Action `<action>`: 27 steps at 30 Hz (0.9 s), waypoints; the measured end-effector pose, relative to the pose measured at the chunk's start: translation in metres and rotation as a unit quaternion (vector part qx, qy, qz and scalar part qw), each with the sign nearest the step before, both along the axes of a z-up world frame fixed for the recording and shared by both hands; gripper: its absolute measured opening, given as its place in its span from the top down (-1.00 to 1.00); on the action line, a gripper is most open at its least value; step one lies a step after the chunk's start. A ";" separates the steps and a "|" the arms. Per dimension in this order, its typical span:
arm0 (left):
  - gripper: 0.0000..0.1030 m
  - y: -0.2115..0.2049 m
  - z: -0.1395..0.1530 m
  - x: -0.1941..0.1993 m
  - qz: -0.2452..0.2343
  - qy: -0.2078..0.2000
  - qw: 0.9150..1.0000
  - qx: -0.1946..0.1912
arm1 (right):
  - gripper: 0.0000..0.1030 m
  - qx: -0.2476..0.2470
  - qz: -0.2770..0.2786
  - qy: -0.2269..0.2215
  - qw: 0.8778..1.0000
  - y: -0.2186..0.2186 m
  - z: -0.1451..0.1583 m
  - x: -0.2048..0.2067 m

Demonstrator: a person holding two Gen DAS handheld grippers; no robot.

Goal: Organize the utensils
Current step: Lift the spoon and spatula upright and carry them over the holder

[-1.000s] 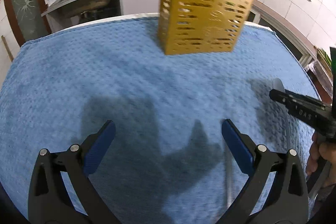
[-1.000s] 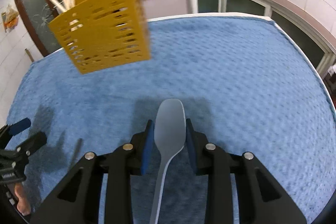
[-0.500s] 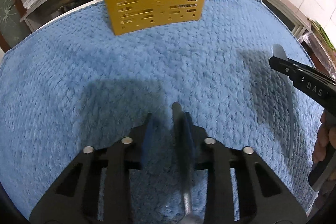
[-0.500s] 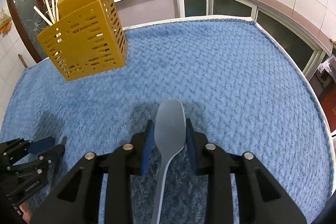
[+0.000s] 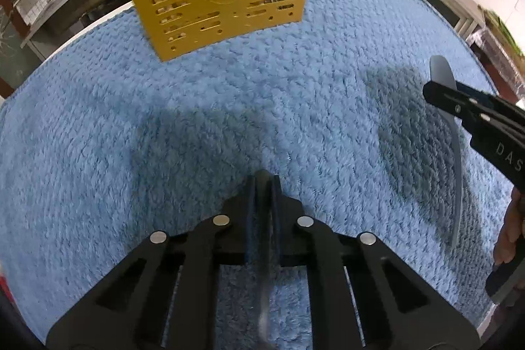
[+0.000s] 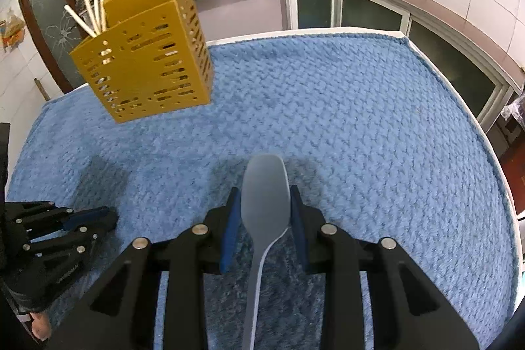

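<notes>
The right gripper point(image 6: 265, 220) pinches a light, stiff grey spoon point(image 6: 265, 209) by its bowl, a smooth, slip-prone hold. The left gripper point(image 5: 263, 197) has just closed on a thin, blurred utensil point(image 5: 264, 258), probably metal. The yellow holder point(image 6: 144, 77) stands at eleven o'clock, its compartments hidden.

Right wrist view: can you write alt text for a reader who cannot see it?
The right gripper holds a grey spoon between its blue pads above a blue towel. A yellow slotted utensil holder with chopsticks stands at upper left; the left gripper shows at the lower left edge.
</notes>
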State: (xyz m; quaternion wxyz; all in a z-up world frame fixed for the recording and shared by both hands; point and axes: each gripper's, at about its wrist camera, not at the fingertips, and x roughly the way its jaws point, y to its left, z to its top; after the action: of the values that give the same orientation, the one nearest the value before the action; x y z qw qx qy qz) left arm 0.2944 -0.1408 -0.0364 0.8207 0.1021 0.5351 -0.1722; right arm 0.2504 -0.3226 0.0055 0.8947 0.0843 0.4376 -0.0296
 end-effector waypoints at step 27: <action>0.84 0.091 0.137 0.005 0.072 -0.256 0.938 -0.224 | 0.46 0.035 0.033 -0.240 0.970 0.027 0.090 0.011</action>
State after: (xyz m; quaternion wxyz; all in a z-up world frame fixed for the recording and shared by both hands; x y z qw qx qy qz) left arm 0.2994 -0.0498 0.1009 0.9416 -0.0828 0.2605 -0.1966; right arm 0.2612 -0.2953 0.0955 0.9705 0.1056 0.2138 0.0365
